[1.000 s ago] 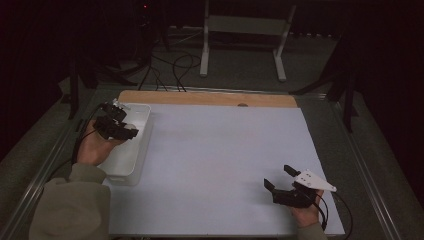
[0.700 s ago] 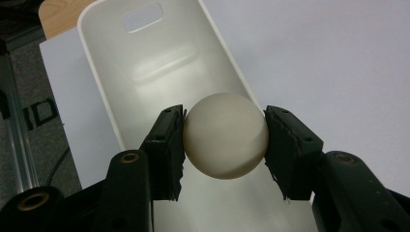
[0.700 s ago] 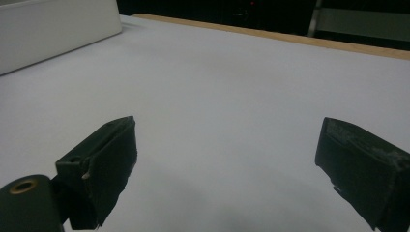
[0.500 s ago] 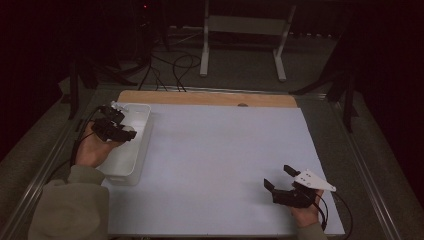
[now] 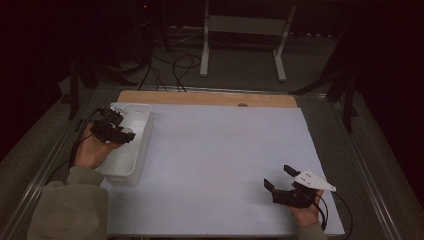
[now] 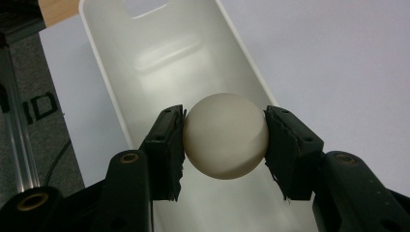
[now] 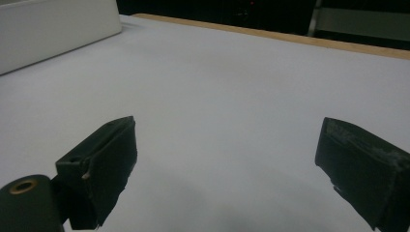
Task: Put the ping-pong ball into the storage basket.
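Ball [image 6: 225, 135]: white sphere, no long axis, clamped between both pads of the left tongs [image 6: 225, 145].
Ball's place: above the bin [image 6: 174, 53], over its open interior, not touching its floor.
Left tongs [image 5: 116, 131]: over the bin, the nearer hand.
Right tongs [image 7: 227, 169]: wide, empty, on the worktop [image 5: 225, 150] well apart from the bin.
Likely move: release straight down.

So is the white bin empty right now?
Empty as far as visible: white bin floor is bare; the ball is clamped in the left gripper above it.
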`<state>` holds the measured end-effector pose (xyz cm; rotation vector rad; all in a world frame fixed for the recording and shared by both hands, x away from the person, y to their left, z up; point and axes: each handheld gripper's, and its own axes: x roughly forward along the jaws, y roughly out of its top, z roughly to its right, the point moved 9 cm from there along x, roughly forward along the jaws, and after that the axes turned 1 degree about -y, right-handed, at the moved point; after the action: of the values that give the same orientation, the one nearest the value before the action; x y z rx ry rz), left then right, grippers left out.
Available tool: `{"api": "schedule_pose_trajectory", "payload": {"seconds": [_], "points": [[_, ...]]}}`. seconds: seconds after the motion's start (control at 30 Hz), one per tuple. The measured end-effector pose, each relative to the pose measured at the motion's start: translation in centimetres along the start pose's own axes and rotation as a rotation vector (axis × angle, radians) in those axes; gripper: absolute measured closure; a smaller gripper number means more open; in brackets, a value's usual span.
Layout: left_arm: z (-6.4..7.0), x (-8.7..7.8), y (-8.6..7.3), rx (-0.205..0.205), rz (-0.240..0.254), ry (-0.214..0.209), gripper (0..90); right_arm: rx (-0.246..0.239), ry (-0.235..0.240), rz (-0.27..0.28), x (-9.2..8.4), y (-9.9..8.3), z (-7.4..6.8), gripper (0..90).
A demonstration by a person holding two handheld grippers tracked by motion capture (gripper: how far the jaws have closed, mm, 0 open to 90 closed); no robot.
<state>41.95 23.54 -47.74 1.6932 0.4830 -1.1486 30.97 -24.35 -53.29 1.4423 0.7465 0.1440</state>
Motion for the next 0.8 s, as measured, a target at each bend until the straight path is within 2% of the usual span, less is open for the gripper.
{"api": "schedule_pose_trajectory", "payload": {"seconds": [0.6, 0.67, 0.7, 0.73, 0.77, 0.8], "points": [[-0.07, 0.1, -0.22, -0.009, -0.003, -0.008, 50.7, 0.0, -0.003, -0.001, 0.02, -0.02, 0.0, 7.0], [-0.01, 0.11, -0.18, -0.016, 0.001, -0.019, 44.8, 0.0, -0.003, -0.002, 0.02, -0.02, 0.0, 7.0], [-0.07, 0.08, -0.06, -0.021, 0.014, -0.012, 44.8, 0.0, -0.003, -0.001, 0.02, -0.02, 0.01, 7.0], [-0.07, 0.08, -0.06, -0.021, 0.014, -0.012, 38.5, 0.0, -0.003, -0.001, 0.02, -0.02, 0.01, 7.0], [-0.3, -0.07, 0.23, -0.025, 0.042, 0.018, 18.2, 0.0, -0.004, -0.001, 0.01, -0.02, 0.03, 7.0], [-0.47, -0.1, 0.28, -0.034, 0.041, 0.033, 12.7, 0.0, -0.004, -0.001, 0.01, -0.02, 0.04, 6.9]]}}
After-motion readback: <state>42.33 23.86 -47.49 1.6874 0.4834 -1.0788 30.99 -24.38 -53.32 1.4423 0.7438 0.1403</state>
